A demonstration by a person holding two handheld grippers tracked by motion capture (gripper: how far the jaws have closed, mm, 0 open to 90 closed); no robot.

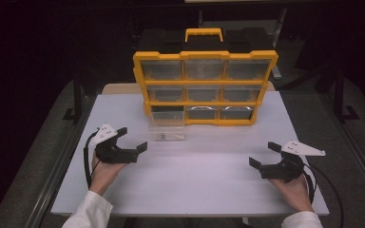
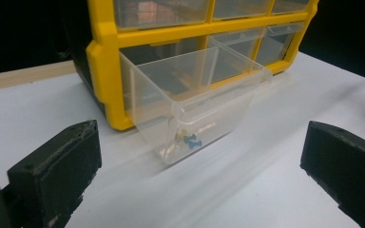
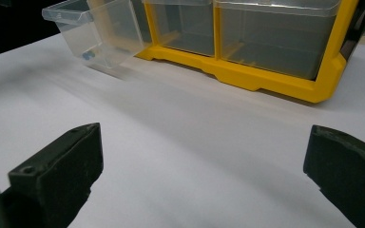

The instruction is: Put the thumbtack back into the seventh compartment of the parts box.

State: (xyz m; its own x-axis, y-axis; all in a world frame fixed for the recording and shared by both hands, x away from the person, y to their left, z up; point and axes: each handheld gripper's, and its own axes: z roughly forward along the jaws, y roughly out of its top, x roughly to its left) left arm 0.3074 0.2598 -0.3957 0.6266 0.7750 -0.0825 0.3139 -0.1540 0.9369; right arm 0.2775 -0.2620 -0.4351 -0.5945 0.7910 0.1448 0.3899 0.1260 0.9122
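A yellow and black organiser (image 1: 204, 88) with clear drawers stands upright at the back of the white table (image 1: 190, 180). Its bottom-left clear drawer (image 1: 166, 128) (image 2: 195, 104) (image 3: 100, 33) is pulled out and rests on the table. Small blue and pale pins (image 2: 189, 139) lie in its bottom. My left gripper (image 1: 134, 137) (image 2: 199, 185) sits open on the table just left of and in front of that drawer, nothing between its jaws. My right gripper (image 1: 264, 154) (image 3: 204, 180) rests open at the table's right front, well clear of the organiser.
A yellow carrying handle (image 1: 204, 33) tops the organiser. The other drawers (image 1: 203, 69) are pushed in. Cables trail from both grippers toward the front edge. Dark floor and metal frame rails (image 1: 78, 90) flank the table.
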